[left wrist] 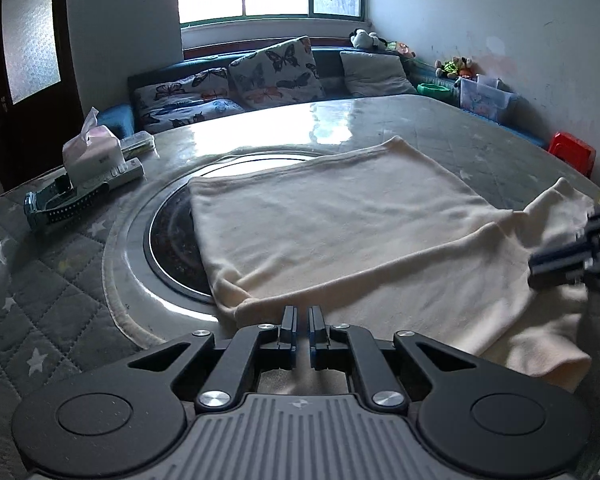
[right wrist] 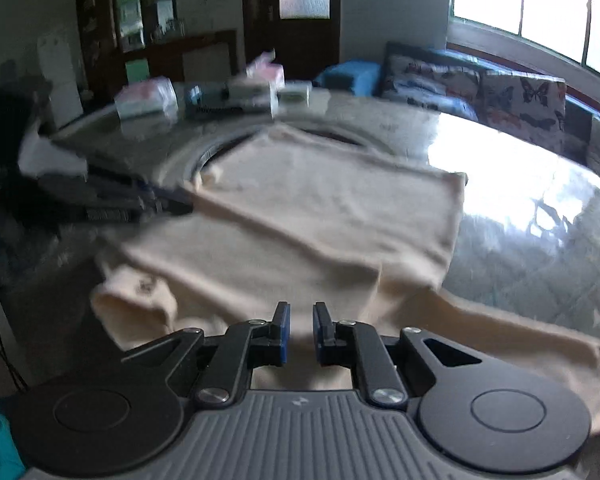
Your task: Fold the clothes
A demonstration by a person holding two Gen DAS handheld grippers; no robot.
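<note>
The left gripper (left wrist: 302,312) tilts down over the near edge of the cream garment (left wrist: 340,220), its fingers nearly together with nothing visibly pinched. The right gripper (right wrist: 301,309) slants down likewise, fingers narrow, a thin gap showing cloth beneath. One garment lies partly folded on the round table (left wrist: 440,120), covering part of its inset disc (left wrist: 168,240). Farther left sits one tissue box (left wrist: 90,148). Beyond, three cushions (left wrist: 276,68).

Shirt (left wrist: 340,216) lies on tabletop (left wrist: 480,136), covering the inset hob (left wrist: 172,240) at centre. Tissue box (left wrist: 90,152) at ten o'clock; sofa (left wrist: 260,76) behind, twelve o'clock.
</note>
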